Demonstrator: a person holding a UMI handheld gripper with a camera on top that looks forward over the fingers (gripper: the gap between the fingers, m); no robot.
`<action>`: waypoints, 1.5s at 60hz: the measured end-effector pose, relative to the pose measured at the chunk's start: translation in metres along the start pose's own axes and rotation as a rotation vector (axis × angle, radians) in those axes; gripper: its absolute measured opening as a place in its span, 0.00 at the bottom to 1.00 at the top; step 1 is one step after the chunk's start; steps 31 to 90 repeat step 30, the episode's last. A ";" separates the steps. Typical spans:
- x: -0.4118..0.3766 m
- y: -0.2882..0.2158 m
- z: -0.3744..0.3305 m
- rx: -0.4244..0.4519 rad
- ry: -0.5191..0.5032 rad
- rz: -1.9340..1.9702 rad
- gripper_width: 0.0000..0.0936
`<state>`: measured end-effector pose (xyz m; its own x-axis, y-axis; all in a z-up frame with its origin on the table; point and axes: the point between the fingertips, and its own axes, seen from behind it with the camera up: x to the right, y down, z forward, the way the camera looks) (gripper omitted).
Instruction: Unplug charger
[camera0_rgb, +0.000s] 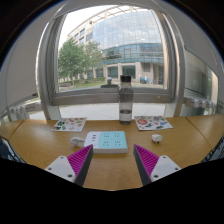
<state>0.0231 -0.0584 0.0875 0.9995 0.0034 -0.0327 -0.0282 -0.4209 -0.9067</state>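
Gripper (113, 162) hovers over a wooden table (40, 140), fingers spread wide apart, nothing between them, nothing held. Left pad (81, 158) and right pad (147, 158) both magenta, angled inward, bare table showing in the gap.

Just ahead of the fingers, centred between them: a flat light-blue box (108, 141) with white edges lying on the table. Near the left finger tip a small white object (77, 142), possibly a plug or adapter, can't tell. Near the right finger tip another small white round item (156, 139), also too small to identify. The charger cannot be picked out for certain; these two white bits are the only candidates and no cable is visible.

Beyond the box, far edge of the table: a tall upright white-and-grey appliance (126, 100), looks like a dispenser or small tower unit, standing against the window (120, 45). Left of it a flat printed sheet or package (69, 124) with coloured pictures; right of it a similar printed item (153, 123). Both lie flat, well apart from the fingers.

Window fills the background: large glass office building (135, 40) outside, green trees (72, 58) to its left. White window frame (45, 60) curves at both sides.
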 end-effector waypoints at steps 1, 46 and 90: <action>-0.005 0.002 -0.002 -0.003 -0.004 0.002 0.86; -0.045 0.023 -0.032 0.008 0.028 -0.031 0.86; -0.045 0.023 -0.032 0.008 0.028 -0.031 0.86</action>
